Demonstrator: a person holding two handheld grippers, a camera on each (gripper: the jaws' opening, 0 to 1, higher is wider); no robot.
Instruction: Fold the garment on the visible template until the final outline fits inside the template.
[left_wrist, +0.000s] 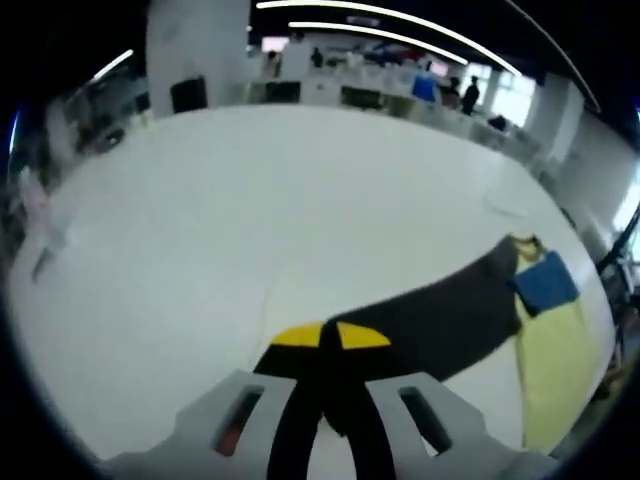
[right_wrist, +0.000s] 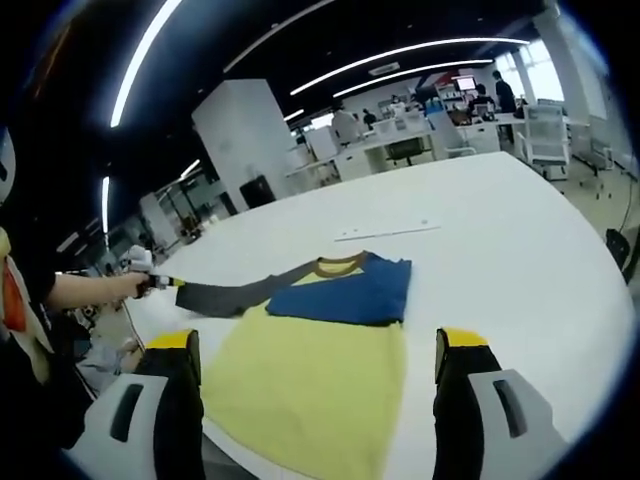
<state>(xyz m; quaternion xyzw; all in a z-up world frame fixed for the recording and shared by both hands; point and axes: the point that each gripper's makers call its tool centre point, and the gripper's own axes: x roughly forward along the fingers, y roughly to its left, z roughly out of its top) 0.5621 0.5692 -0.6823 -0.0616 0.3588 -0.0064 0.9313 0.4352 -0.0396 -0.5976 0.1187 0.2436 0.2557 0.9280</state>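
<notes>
1. We see a yellow garment (right_wrist: 310, 385) lying flat on a wide white bench (right_wrist: 520, 250), its collar end away from the right gripper's camera and its hem toward it.
2. A blue sleeve (right_wrist: 350, 292) is folded across the chest of the garment, just below the ochre collar (right_wrist: 340, 265).
3. The other sleeve, dark grey (right_wrist: 250, 295), stretches straight out to the side, reaching to the bench's edge.
4. In the right gripper view, the left gripper (right_wrist: 160, 283) meets the yellow cuff of that grey sleeve, with a person's hand (right_wrist: 125, 287) behind it.
5. In the left gripper view, the left gripper (left_wrist: 325, 345) has its yellow-tipped fingers (left_wrist: 298, 336) drawn nearly together over the end of the dark grey sleeve (left_wrist: 440, 320); they pinch the fabric between them.
6. From there the sleeve runs off to the blue fold (left_wrist: 547, 285) and the yellow body (left_wrist: 555, 370) of the garment near the bench's far side.
7. The right gripper (right_wrist: 315, 345) hangs over the hem end of the garment with its fingers (right_wrist: 460, 345) spread wide, holding nothing.
8. A thin white strip (right_wrist: 388, 231) lies on the bench beyond the collar, apart from the garment.
9. We cannot make out any template outline on the bench.
</notes>
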